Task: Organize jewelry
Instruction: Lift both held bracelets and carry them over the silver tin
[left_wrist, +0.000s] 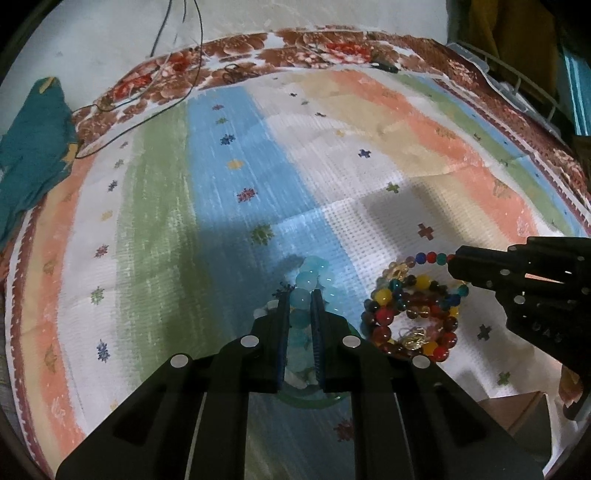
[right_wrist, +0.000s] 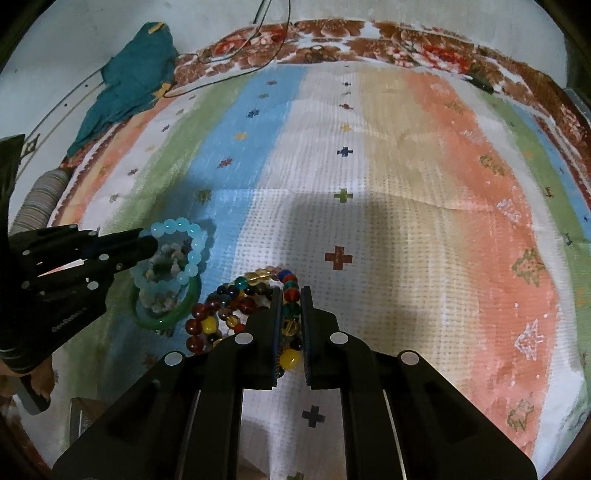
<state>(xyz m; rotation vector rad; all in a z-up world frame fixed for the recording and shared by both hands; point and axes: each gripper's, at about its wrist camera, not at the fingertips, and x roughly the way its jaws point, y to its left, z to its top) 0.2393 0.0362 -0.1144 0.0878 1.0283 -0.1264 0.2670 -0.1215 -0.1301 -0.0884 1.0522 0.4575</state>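
My left gripper (left_wrist: 300, 295) is shut on a light blue bead bracelet (left_wrist: 310, 280), lifting one side of it; it also shows in the right wrist view (right_wrist: 184, 240) with the left gripper (right_wrist: 149, 242) at its left. Under it lie pale bead strands and a green bangle (right_wrist: 168, 317). My right gripper (right_wrist: 291, 291) is shut on a multicoloured bead bracelet (right_wrist: 290, 295); in the left wrist view the right gripper (left_wrist: 452, 262) holds that strand (left_wrist: 430, 257) above a pile of coloured bead bracelets (left_wrist: 410, 317).
Everything lies on a striped pastel cloth (left_wrist: 332, 155) with a brown floral border. A teal cloth (left_wrist: 33, 155) lies at the far left. Thin black cords (left_wrist: 177, 66) trail over the far edge. A cardboard box corner (left_wrist: 517, 410) sits near right.
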